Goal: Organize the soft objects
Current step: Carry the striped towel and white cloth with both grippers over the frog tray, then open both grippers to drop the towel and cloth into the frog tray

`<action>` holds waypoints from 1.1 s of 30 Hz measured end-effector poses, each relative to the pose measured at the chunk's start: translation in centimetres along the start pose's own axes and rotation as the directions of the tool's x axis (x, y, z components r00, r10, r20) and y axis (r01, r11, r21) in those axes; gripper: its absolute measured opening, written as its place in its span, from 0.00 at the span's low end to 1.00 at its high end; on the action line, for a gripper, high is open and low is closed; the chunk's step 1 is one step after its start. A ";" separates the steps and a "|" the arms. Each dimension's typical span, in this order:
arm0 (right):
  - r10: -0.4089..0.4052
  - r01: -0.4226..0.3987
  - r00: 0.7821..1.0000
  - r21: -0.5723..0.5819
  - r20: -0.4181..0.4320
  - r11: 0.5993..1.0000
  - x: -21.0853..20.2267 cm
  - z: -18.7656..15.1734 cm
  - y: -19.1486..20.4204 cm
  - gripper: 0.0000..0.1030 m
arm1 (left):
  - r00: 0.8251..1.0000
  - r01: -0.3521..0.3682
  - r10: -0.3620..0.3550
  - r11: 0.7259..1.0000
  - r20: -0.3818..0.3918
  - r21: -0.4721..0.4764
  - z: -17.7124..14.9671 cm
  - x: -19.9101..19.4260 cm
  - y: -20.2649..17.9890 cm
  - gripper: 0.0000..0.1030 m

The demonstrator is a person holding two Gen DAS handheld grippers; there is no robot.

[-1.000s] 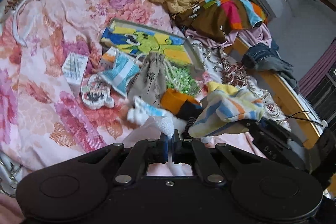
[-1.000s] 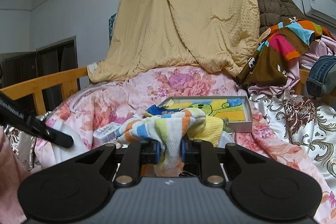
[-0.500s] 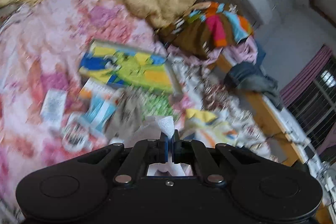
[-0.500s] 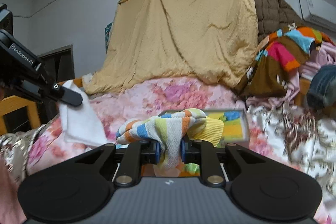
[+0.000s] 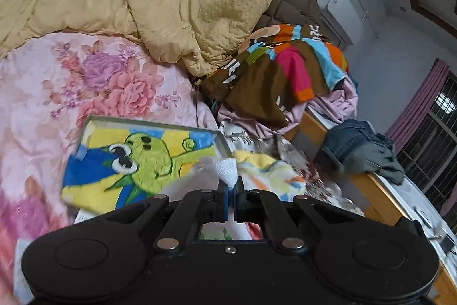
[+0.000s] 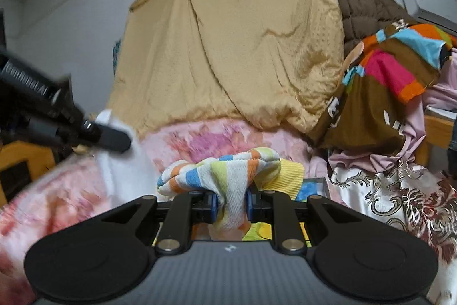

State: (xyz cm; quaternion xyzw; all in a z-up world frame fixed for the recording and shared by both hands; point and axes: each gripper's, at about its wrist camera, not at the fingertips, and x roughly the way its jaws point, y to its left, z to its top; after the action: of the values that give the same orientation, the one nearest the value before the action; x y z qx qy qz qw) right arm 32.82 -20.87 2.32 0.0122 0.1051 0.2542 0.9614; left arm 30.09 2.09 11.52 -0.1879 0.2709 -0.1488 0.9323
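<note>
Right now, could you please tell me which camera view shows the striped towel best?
The right wrist view: the striped towel sits sharp and central, pinched in the right tongs. In the left wrist view only a blurred striped patch shows beyond the left tongs, which pinch a white cloth.

Right gripper [image 6: 230, 203] clamped on striped towel [image 6: 225, 176] over the pink floral bedspread [image 6: 200, 142], left gripper [image 6: 114, 140] entering at frame left pinching white cloth [image 6: 125, 162], yellow blanket [image 6: 228, 53] hung behind, clothes pile [image 6: 394, 82] right.
</note>
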 end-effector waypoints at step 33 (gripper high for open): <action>-0.098 0.126 0.945 0.069 -0.312 0.990 8.0 -3.5 -5.6 0.80 | 0.953 -0.241 0.214 0.964 -0.215 -0.110 -4.0 16.7 8.3 0.29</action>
State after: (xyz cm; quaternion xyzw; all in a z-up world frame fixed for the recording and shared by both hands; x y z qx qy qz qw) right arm 41.64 -21.91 -3.07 0.0088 0.2653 0.1930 0.9446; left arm 42.83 2.05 -2.73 -0.2021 0.3930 -0.0397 0.8962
